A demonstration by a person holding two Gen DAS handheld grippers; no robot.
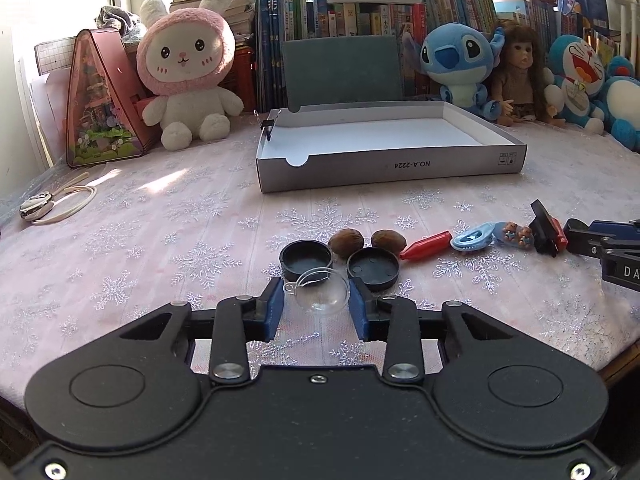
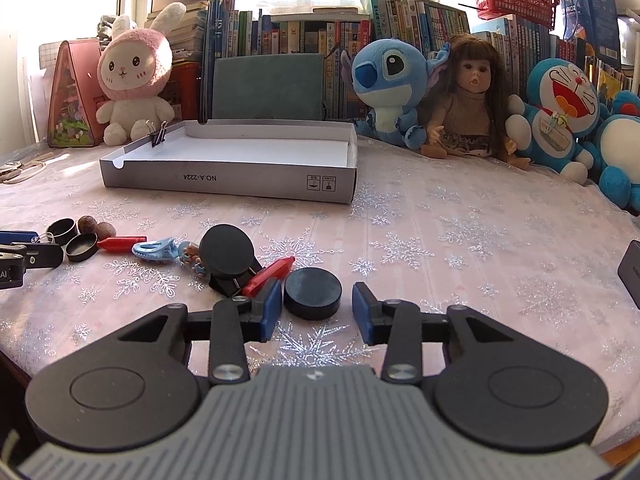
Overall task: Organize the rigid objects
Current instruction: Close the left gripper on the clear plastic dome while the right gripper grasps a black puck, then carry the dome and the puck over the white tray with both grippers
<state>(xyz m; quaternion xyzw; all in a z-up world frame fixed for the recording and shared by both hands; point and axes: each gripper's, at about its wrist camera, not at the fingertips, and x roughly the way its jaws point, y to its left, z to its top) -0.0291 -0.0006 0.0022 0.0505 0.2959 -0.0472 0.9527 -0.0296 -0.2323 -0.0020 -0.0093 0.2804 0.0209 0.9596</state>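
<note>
In the left wrist view my left gripper (image 1: 316,304) is open around a clear plastic half-sphere (image 1: 322,294) that rests on the cloth between its blue pads. Just beyond lie two black caps (image 1: 306,258) (image 1: 373,267), two walnuts (image 1: 346,241), a red cone (image 1: 426,245), a blue clip (image 1: 472,239) and a bear hair clip (image 1: 516,234). In the right wrist view my right gripper (image 2: 316,308) is open with a black puck (image 2: 313,293) between its pads, close to the left pad. A black disc on a stand (image 2: 227,256) and a red piece (image 2: 269,275) lie to its left.
An open grey cardboard box (image 1: 384,168), white inside, lies mid-table with a binder clip (image 1: 267,123) on its left wall; it also shows in the right wrist view (image 2: 224,180). Plush toys, a doll and books line the back. A corded object (image 1: 38,208) lies far left.
</note>
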